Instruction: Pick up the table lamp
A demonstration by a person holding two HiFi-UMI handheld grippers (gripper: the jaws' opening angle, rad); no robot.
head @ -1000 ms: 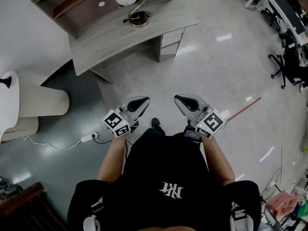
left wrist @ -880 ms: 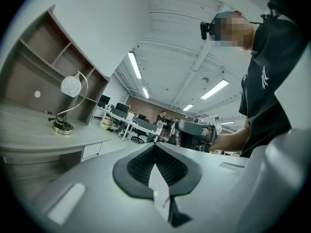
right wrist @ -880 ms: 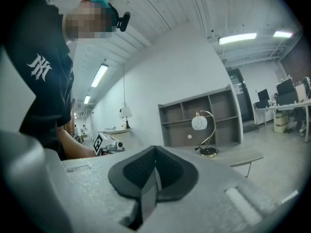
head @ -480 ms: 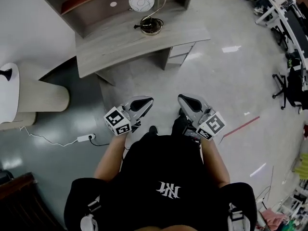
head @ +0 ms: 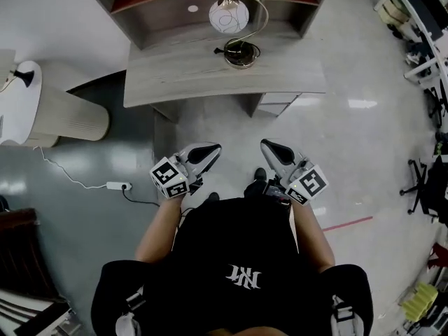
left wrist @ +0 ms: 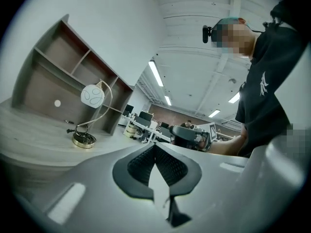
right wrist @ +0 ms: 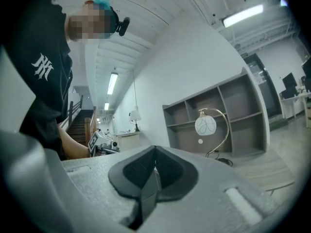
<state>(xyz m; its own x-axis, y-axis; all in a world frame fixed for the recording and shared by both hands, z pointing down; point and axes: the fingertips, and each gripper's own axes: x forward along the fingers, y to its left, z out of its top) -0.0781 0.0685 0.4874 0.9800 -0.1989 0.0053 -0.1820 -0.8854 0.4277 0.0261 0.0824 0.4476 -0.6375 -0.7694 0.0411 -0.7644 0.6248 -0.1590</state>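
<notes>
Fingers [left wrist: 141, 165] of the left gripper [head: 210, 149] and right gripper [head: 267, 145] meet on nothing. Well ahead of both, the table lamp [head: 241, 56] stands on the desk [head: 175, 75]. Its cord [head: 221, 50] could snag, and a grab at the thin arm might swing the heavy shade [head: 229, 14] over.

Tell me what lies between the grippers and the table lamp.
In the head view, only bare floor and the front strip of the desk lie between the left gripper, the right gripper and the table lamp.
</notes>
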